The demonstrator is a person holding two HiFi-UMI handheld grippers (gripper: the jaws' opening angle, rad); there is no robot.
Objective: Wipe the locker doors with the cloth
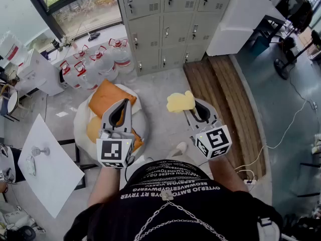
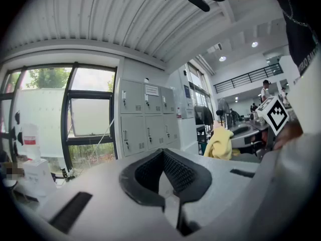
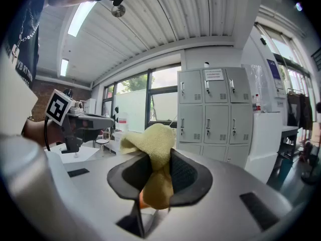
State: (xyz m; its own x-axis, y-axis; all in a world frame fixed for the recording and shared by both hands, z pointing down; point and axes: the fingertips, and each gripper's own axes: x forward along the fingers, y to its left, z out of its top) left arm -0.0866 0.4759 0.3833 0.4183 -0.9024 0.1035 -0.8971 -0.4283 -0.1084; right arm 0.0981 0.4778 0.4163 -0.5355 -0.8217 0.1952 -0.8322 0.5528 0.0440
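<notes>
Writing: a white paper notice [image 3: 213, 75] sits on an upper door of the grey lockers [image 1: 170, 24], its print too small to read; the white lettering on the person's black shirt [image 1: 173, 187] cannot be read with any certainty.
Cloth: the yellow cloth [image 3: 150, 139] is bunched, its long axis running along the right tongs [image 3: 160, 157]; its loose end rises past the tips and flops to the left of the right gripper view.
Right tongs: closed on the cloth's lower part, pads pressing it from both sides.
Left tongs: the left tongs [image 2: 161, 152] have their tips together with nothing between them, beside the right pair.
Position: the cloth hangs above the floor, pointing toward the lockers and well apart from their doors.
</notes>
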